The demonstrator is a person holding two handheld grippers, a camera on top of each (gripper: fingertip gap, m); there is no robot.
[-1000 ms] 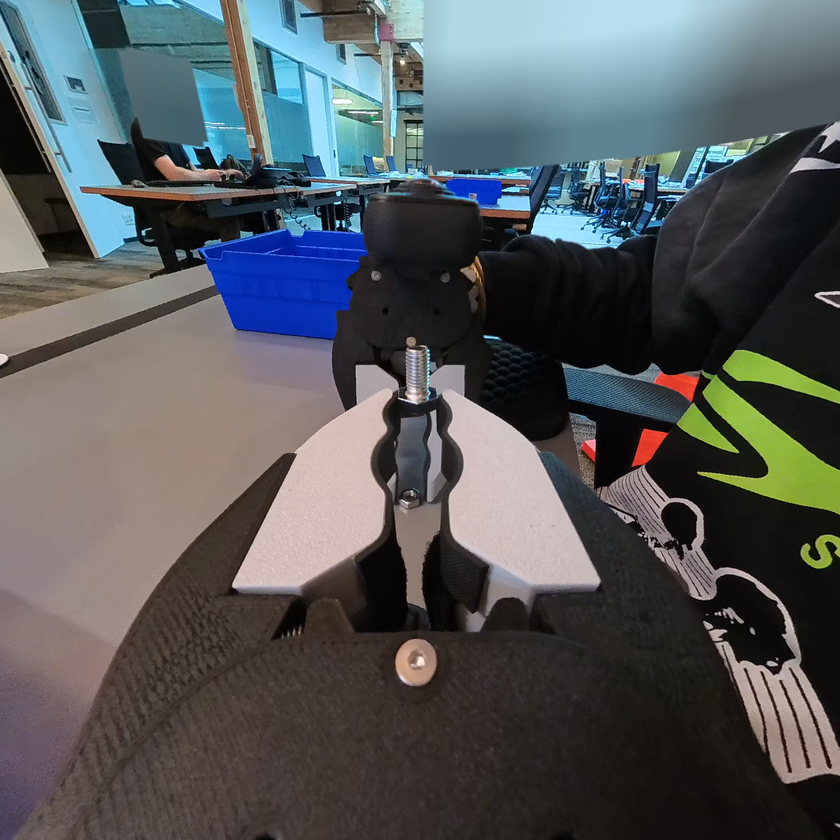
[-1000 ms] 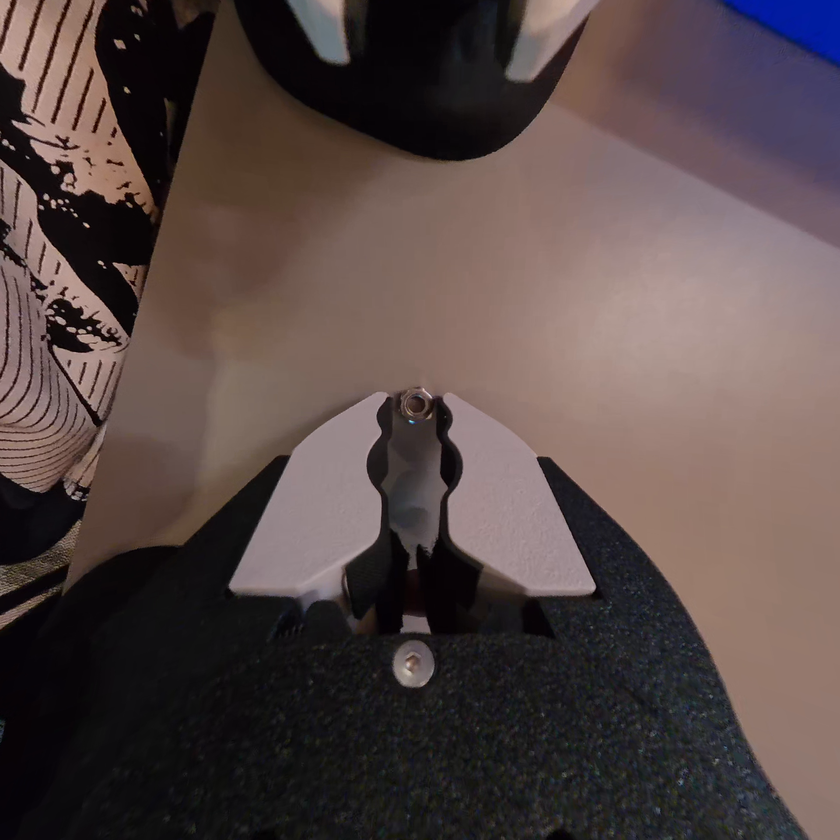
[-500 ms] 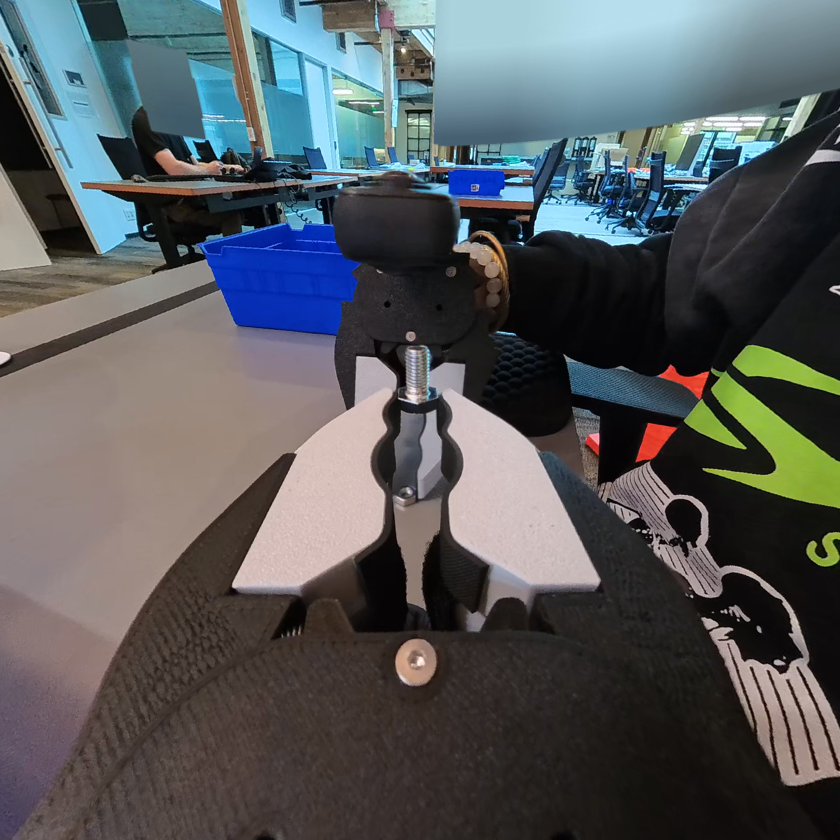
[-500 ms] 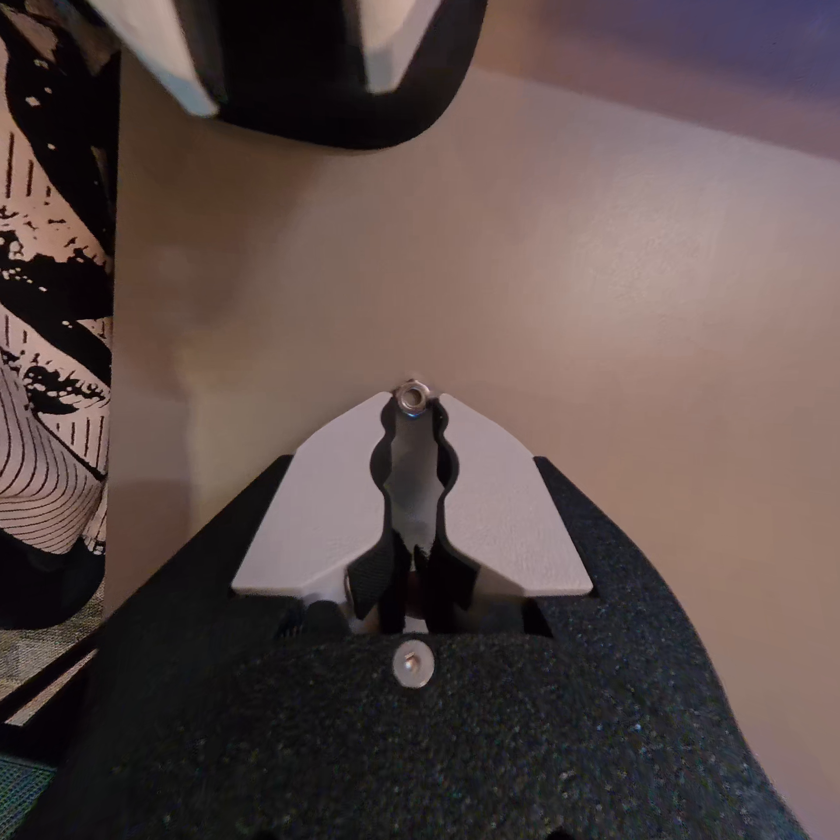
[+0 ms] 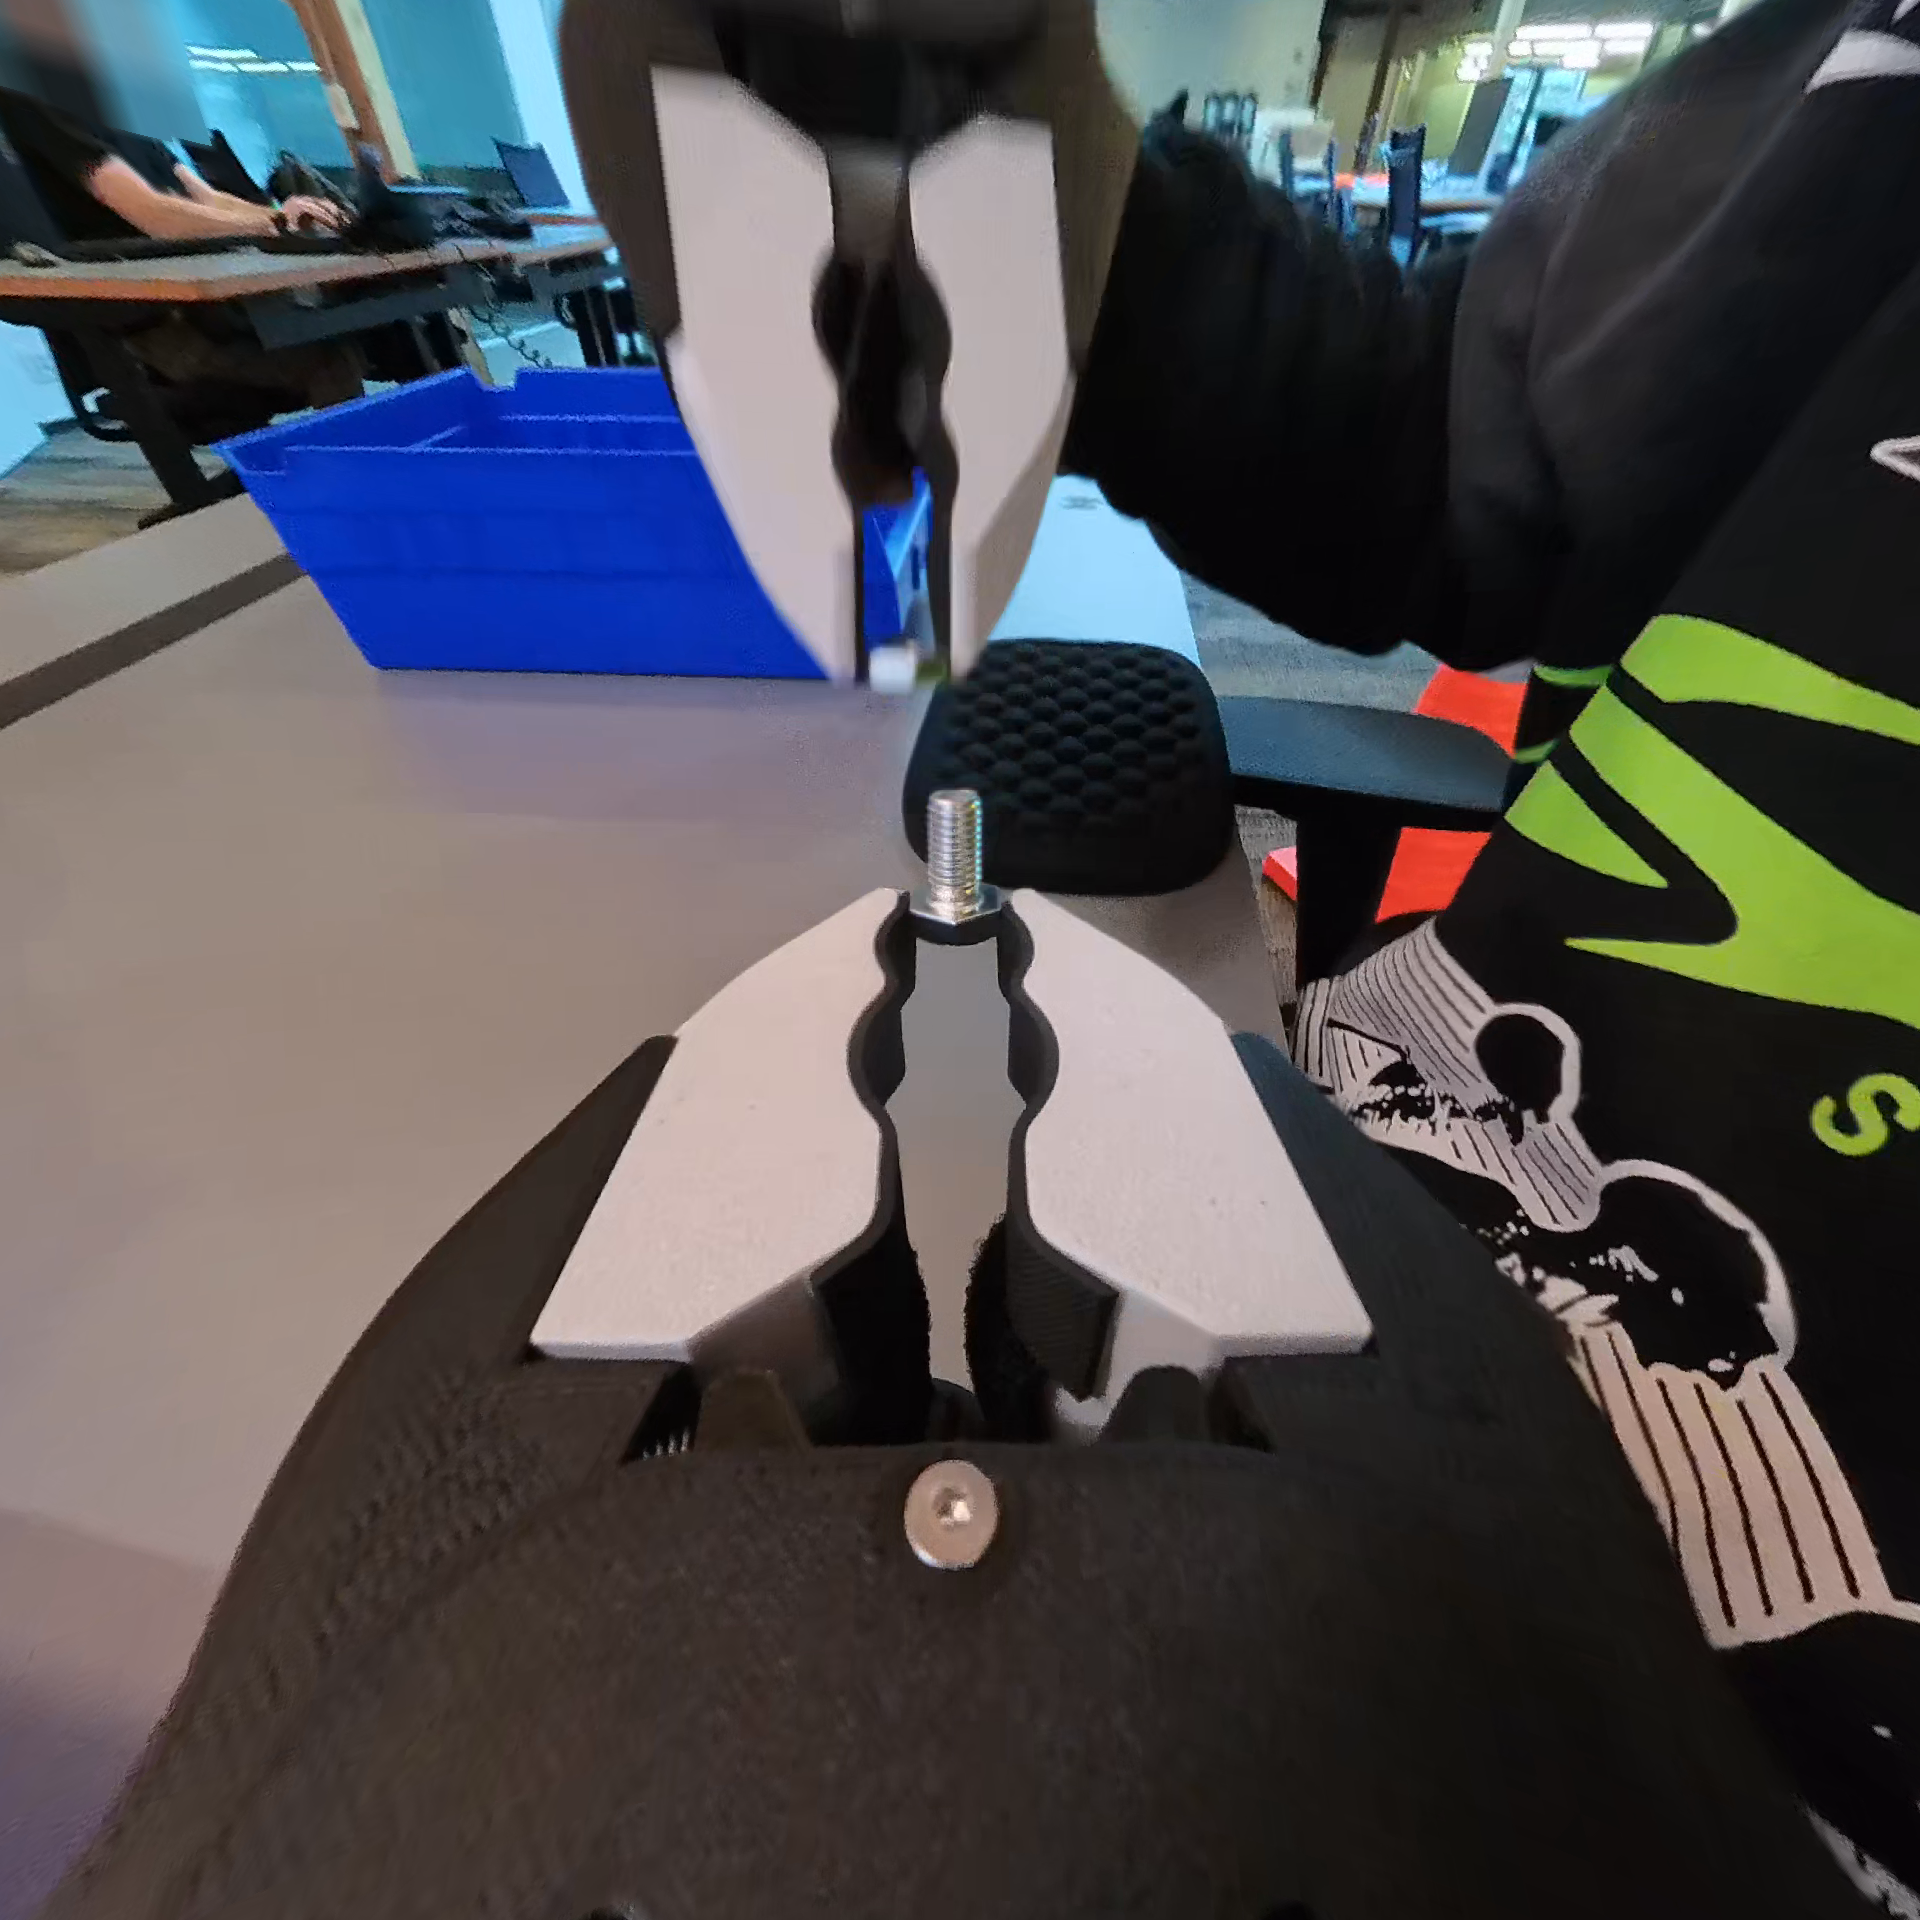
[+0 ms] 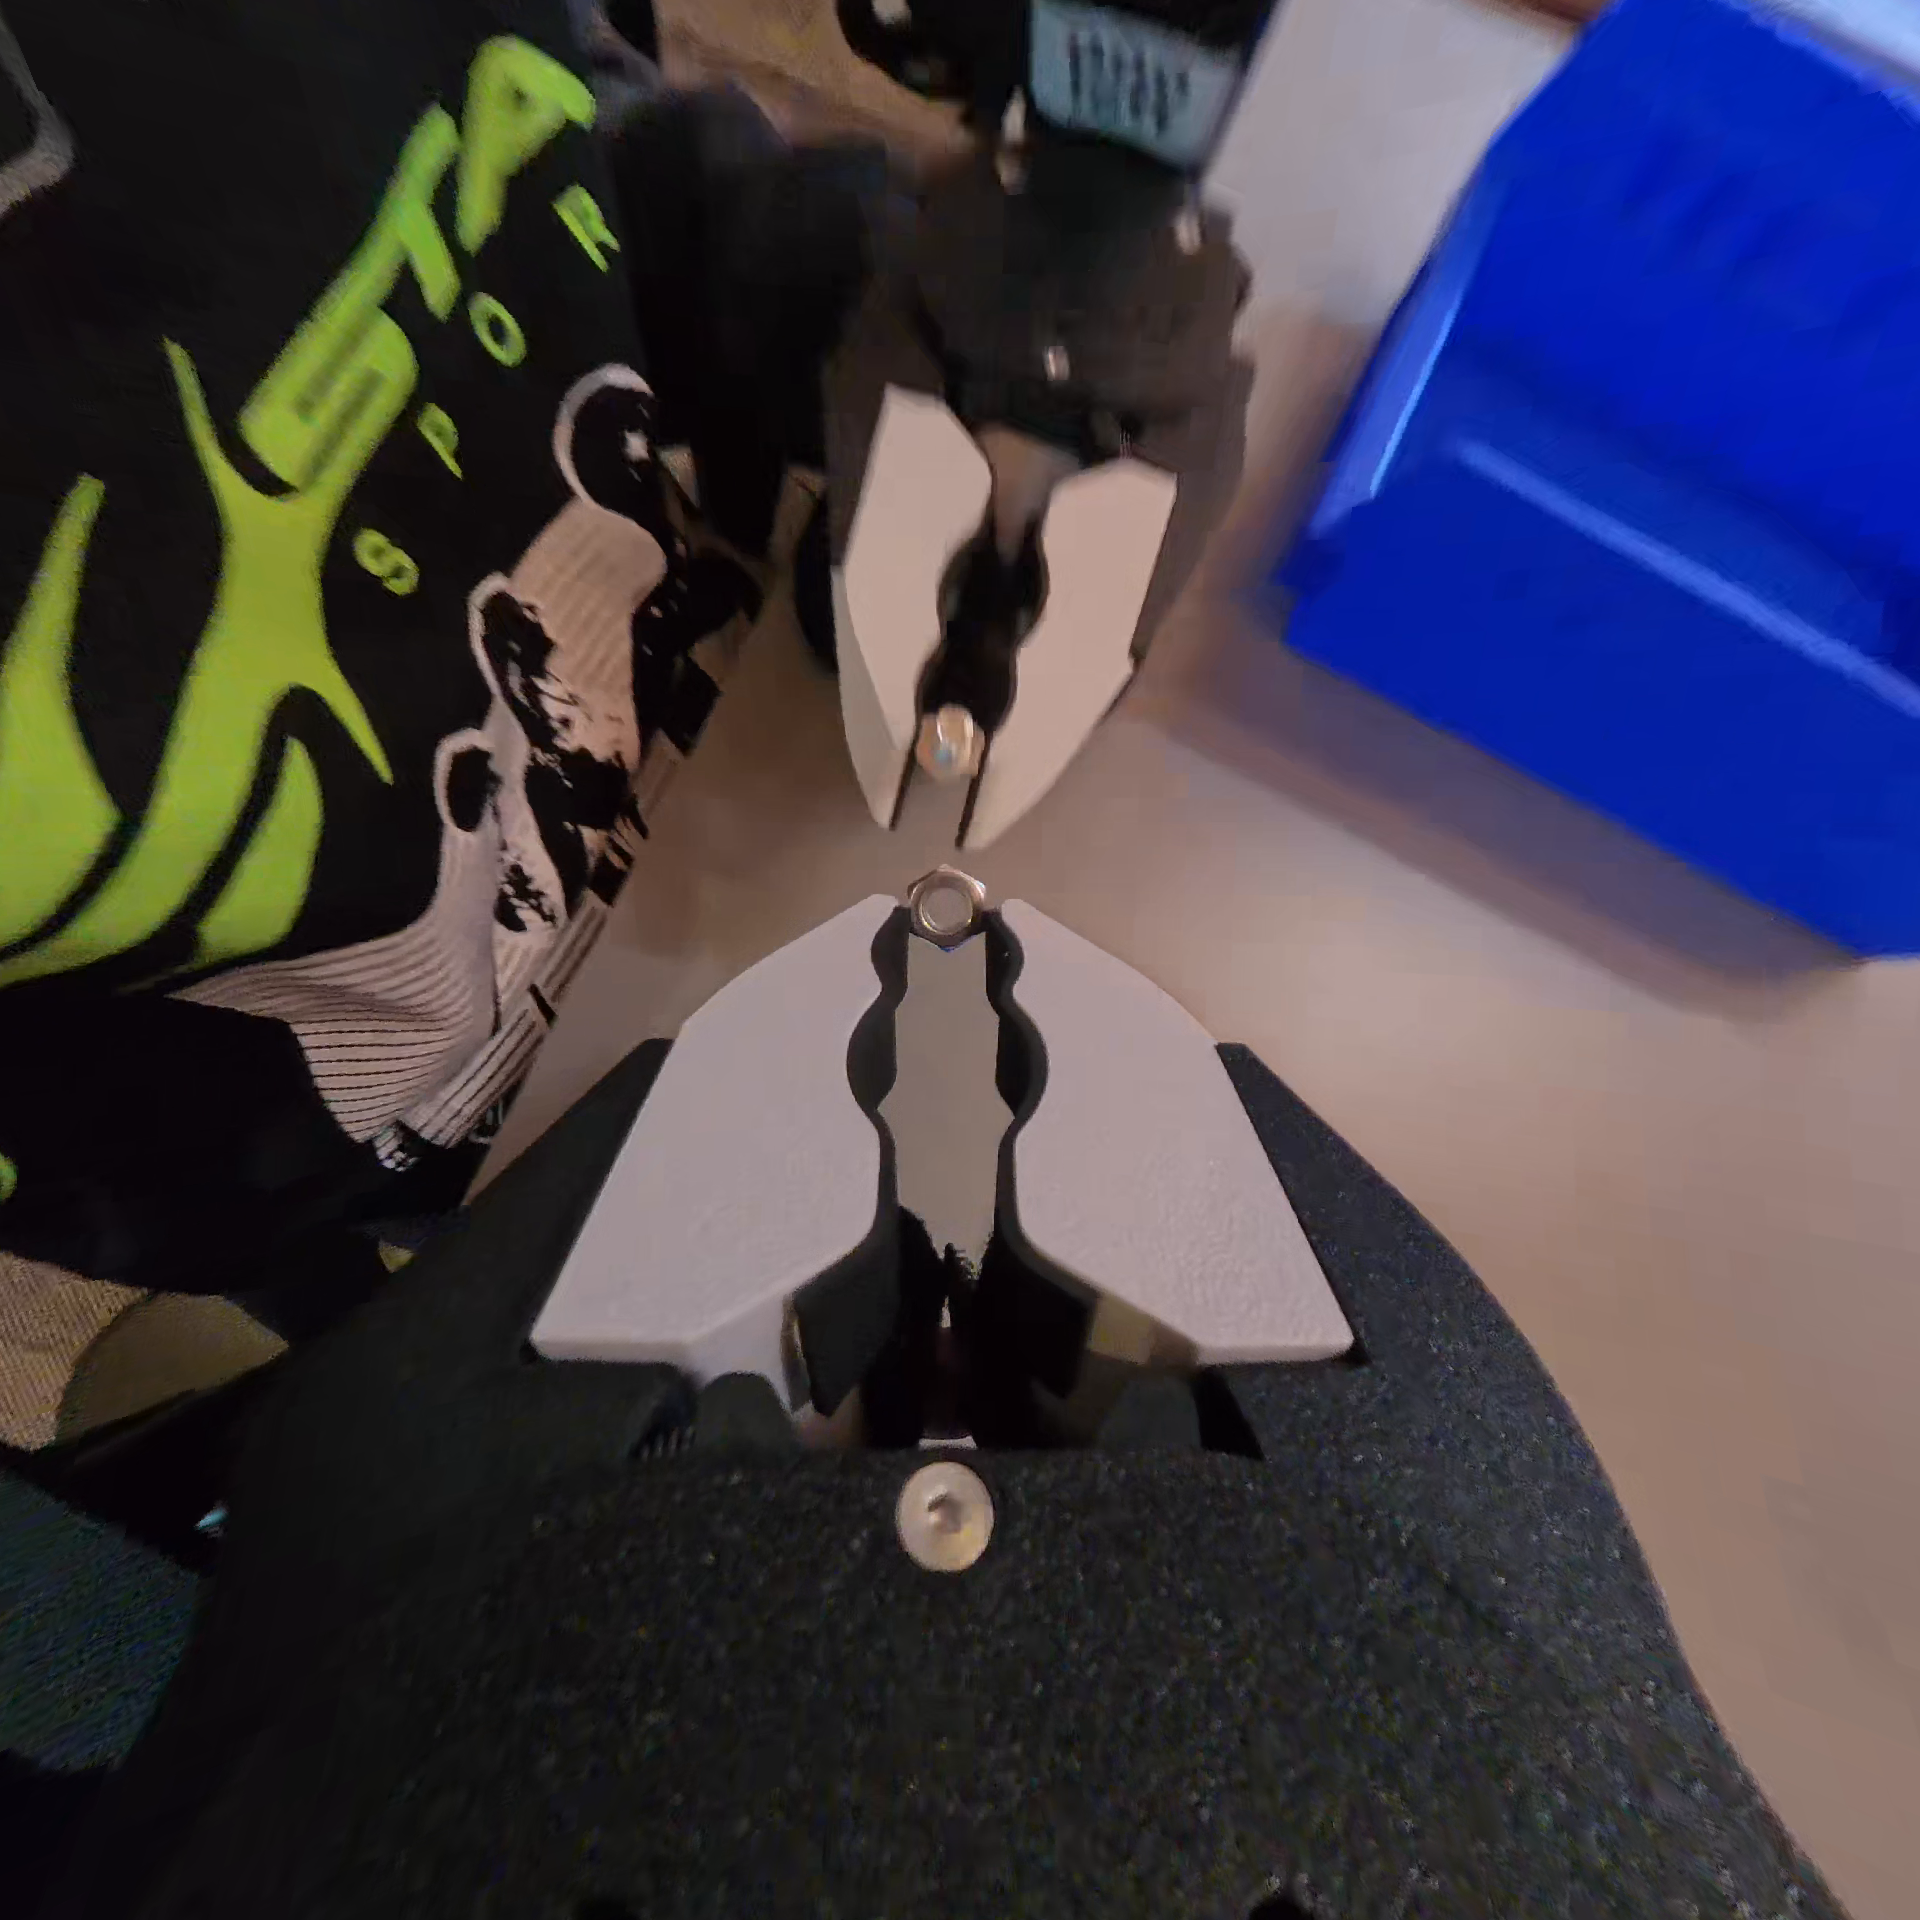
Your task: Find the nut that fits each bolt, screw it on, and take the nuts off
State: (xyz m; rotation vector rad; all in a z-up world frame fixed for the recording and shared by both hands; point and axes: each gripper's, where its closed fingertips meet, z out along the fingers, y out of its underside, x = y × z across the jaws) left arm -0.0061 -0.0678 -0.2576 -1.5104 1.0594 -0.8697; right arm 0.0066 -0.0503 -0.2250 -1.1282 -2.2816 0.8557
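Grey tabletop, left claw clamped on upright bolt mid-frame, right claw pinching nut, blue bin upper left.

bolt: shiny threaded metal | nut: bright metal | bin: glossy plastic | table: matt smooth

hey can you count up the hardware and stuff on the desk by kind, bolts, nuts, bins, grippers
Bolts: 1, head clamped in the left gripper
Nuts: 1, held by the right gripper
Blue bins: 1
Grippers: 2
Total: 5
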